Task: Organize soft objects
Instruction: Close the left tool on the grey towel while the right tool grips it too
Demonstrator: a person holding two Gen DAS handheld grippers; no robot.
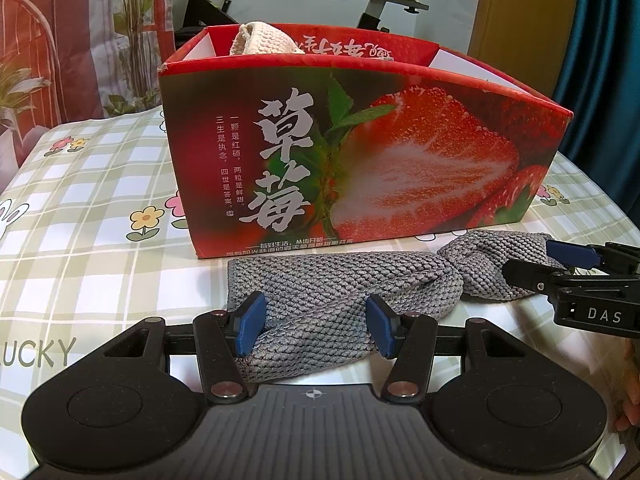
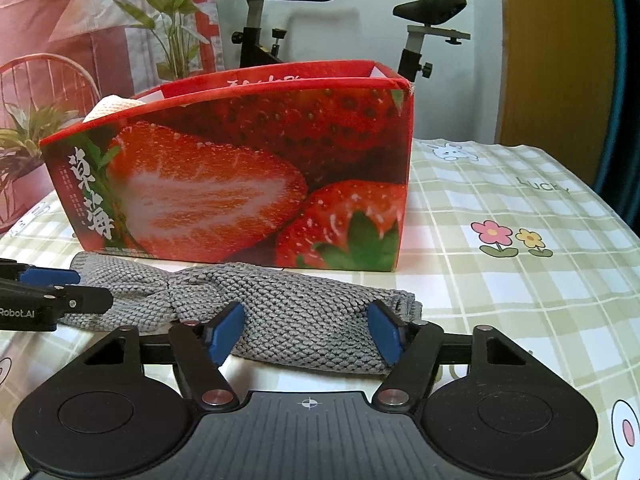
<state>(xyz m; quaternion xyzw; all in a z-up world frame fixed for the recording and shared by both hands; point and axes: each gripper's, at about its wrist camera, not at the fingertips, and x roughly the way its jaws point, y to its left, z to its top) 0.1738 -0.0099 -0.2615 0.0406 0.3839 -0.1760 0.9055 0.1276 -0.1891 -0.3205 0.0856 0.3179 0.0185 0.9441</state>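
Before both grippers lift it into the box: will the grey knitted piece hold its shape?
Probably not. The grey knitted piece lies twisted and slumped on the tablecloth, so its middle will likely sag. Its coarse knit should resist slipping, and it looks light.

Checked green-and-white tablecloth [image 1: 100, 208] with flower prints, bearing a strawberry-printed box [image 1: 360, 152] and, just beside it, a grey knitted cloth [image 1: 340, 284].

The strawberry box [image 1: 360, 160] carries large pale characters "草莓" on its front, with small columns of Chinese print beside them. The checked tablecloth [image 2: 520, 280] reads "LUCKY". One gripper body [image 1: 600, 316] is marked "DAS"; the other [image 2: 24, 314] reads "Robot.AI".
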